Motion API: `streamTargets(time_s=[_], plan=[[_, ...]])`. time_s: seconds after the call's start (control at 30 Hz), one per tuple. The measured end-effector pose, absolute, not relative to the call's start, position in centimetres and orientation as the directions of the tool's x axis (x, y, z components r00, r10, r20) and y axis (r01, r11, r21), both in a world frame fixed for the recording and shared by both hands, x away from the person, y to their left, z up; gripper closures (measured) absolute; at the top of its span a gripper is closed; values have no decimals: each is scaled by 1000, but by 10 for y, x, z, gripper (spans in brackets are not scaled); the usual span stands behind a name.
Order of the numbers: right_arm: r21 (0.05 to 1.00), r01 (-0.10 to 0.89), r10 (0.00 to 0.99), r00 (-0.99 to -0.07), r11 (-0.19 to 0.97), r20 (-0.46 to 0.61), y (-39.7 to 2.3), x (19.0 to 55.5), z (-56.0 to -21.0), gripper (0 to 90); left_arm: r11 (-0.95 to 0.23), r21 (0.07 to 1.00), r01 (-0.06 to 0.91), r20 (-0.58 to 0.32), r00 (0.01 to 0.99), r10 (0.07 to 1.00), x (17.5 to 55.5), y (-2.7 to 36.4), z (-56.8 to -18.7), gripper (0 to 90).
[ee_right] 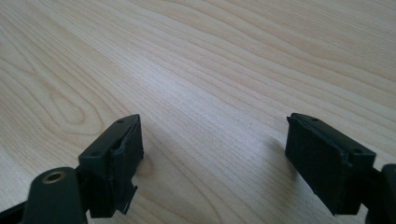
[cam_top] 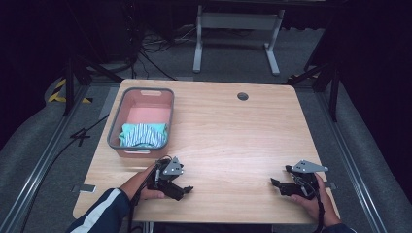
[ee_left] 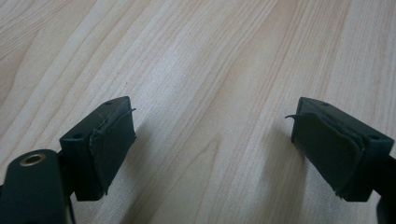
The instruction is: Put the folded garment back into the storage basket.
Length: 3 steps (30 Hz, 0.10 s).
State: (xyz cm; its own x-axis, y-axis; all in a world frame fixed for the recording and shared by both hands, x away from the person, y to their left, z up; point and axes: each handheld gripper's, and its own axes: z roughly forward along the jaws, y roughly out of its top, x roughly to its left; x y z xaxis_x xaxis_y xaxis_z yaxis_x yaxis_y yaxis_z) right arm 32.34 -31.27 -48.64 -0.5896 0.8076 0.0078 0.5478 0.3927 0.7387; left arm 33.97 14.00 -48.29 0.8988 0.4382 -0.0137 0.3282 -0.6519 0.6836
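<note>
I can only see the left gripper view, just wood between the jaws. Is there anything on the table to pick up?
Observer: Yes, a grey basket stands at the table's far left, with a striped cloth in it.
Operator: Is the cloth the only thing in there?
Observer: It lies at the near end; the far end shows bare pink floor.
Operator: Where's my other hand?
Observer: The right gripper sits near the table's front right edge, jaws open, nothing between them.
</note>
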Motion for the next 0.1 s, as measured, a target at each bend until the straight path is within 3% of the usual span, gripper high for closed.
streamTargets(time_s=[0.1], plan=[[738,544,803,-596,398,6,-313,325,-486,183,-653,680,333,-14,896,443,340,140,-483,131]])
